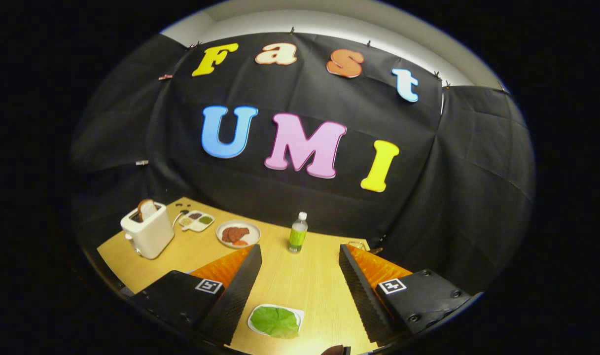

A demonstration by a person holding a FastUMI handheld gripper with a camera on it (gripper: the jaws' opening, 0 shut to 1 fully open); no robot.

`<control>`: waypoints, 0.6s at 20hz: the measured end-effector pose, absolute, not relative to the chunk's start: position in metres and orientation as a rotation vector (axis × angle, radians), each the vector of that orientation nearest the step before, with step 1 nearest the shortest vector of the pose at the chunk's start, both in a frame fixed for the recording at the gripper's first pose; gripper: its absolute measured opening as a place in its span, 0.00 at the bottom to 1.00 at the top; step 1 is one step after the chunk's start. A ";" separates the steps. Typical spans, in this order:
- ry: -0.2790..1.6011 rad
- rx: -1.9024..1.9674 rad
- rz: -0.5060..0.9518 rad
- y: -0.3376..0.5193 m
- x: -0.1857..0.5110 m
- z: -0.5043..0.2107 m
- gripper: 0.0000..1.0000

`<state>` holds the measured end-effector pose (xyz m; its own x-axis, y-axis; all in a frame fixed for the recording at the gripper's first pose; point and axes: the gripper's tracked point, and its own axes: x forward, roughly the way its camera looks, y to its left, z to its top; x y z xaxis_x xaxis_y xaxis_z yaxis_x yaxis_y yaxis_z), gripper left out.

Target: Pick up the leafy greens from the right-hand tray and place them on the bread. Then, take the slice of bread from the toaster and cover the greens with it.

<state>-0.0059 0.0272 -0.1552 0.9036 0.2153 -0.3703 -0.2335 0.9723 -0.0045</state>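
Two fingers [240, 288] of the gripper [300, 291] stand wide apart above the wooden worktop [300, 281], holding nothing. The leafy greens [275, 321] lie on a white tray [253, 318] between the fingers, low and near their base. Beyond the fingers, a green bottle [298, 232] stands upright. Further left sits a round plate [238, 233] carrying brown food. Beside it lies a small compartment dish [197, 221]. At far left, the white toaster [147, 231] holds a slice of bread [145, 209] upright in its slot.
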 end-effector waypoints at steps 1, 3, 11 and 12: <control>0.425 -0.071 0.253 0.031 -0.013 -0.181 0.98; 0.522 -0.103 0.305 0.040 -0.025 -0.229 0.97; 0.830 -0.163 0.453 0.066 -0.043 -0.371 0.97; 0.859 -0.171 0.466 0.068 -0.040 -0.387 0.96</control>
<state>-0.0397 0.0684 -0.3871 0.5608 0.3255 -0.7613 -0.4606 0.8867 0.0399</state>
